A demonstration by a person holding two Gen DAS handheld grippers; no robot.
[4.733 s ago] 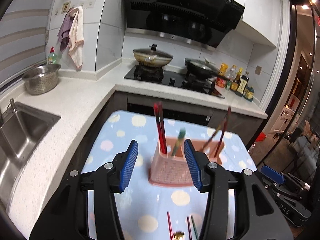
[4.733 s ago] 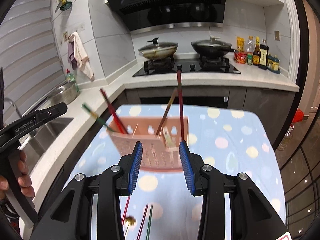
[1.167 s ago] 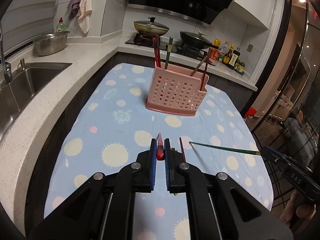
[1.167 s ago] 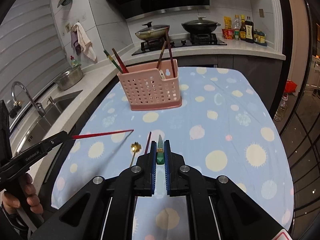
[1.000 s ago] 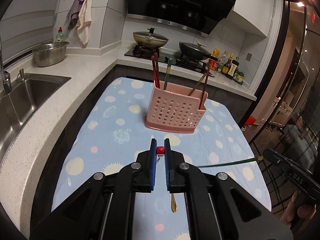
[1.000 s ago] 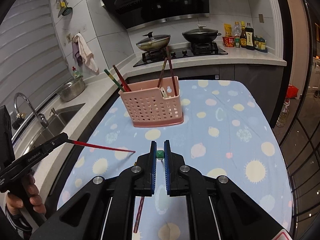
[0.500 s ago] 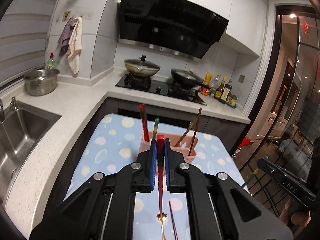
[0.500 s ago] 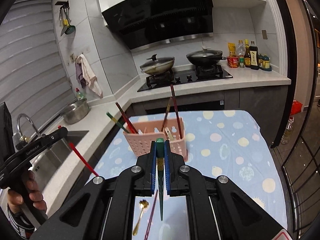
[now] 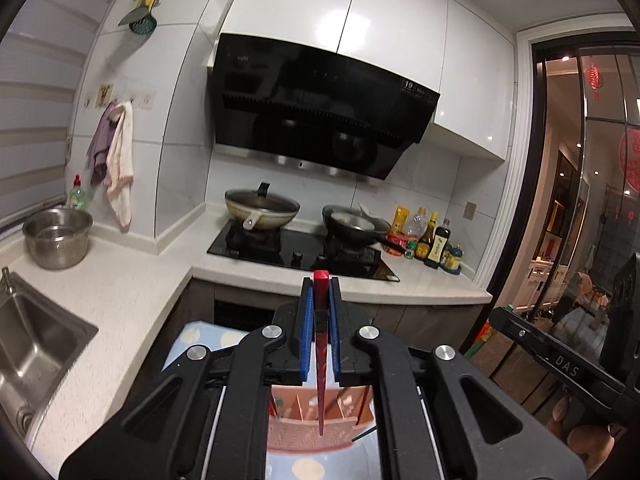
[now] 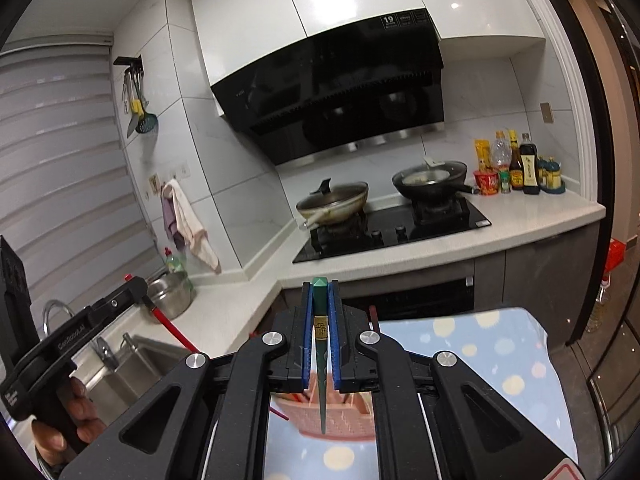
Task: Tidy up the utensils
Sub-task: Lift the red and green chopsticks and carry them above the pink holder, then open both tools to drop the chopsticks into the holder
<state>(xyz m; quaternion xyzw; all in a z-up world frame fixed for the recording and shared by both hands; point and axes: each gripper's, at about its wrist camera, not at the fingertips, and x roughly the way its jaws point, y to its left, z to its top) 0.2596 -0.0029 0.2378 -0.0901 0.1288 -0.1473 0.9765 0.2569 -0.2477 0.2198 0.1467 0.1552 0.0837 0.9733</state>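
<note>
Both grippers' fingers pinch chopsticks above the pink basket (image 9: pixel 304 436): left (image 9: pixel 319 328) red (image 9: pixel 321 360), right (image 10: pixel 320 332) green (image 10: pixel 321 360).

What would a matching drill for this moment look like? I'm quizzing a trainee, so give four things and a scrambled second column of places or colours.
Things:
1. left claw
2. right claw
3. basket
4. towel

Places or colours:
A. pink, below both claws
B. shut on the green chopstick
C. hangs on the wall over the counter
D. shut on the red chopstick

Pairs: 1-D, 2-B, 3-A, 4-C
</note>
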